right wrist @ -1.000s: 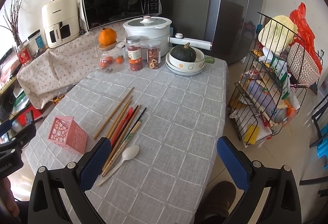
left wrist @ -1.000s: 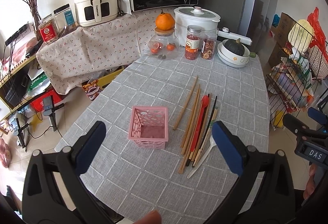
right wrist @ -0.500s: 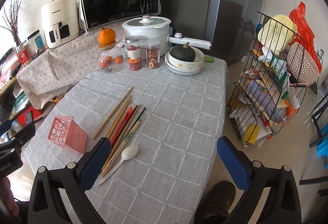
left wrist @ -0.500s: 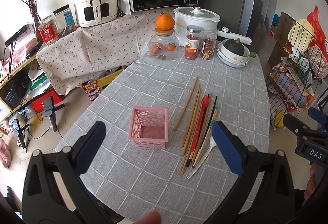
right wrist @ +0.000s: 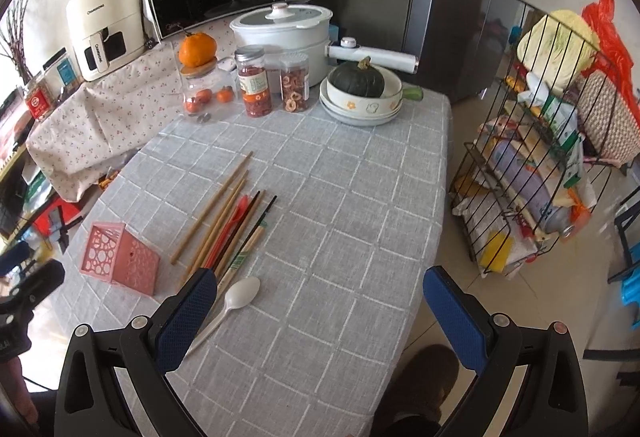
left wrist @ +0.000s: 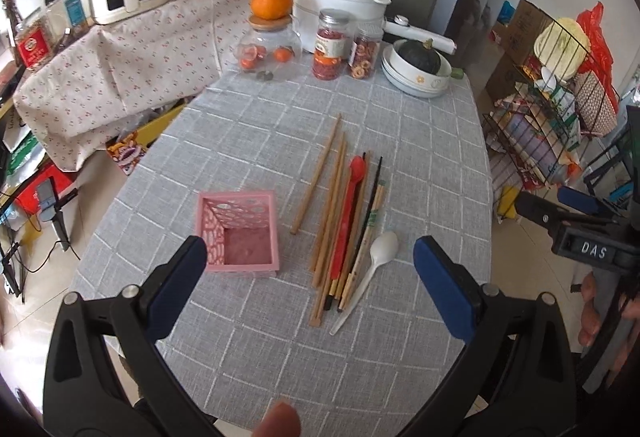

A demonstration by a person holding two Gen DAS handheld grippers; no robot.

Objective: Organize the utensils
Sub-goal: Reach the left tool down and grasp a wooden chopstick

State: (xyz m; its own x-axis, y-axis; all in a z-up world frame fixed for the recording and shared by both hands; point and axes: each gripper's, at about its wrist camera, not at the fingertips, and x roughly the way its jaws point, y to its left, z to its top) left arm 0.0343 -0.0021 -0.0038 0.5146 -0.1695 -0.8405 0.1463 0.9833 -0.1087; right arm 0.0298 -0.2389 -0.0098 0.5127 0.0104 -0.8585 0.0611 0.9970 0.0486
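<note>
Left tongs (left wrist: 310,263): spread wide, empty, hovering above the pink basket (left wrist: 240,233) and the utensil pile.
Right tongs (right wrist: 320,295): spread, empty, over the white spoon (right wrist: 240,295).
Utensils: wooden chopsticks (left wrist: 330,205), red spoon (left wrist: 348,209), black chopsticks (left wrist: 370,197) bunched beside basket on the counter (left wrist: 420,141).
Advice: pick one outlying piece first, pinch mid-shaft, avoid dragging neighbours.

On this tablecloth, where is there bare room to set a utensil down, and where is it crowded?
Bare cloth lies right of the white spoon to the table's right edge, and between the utensil pile and the jars. Crowded: the back edge, and the strip between the pink basket and the pile.
</note>
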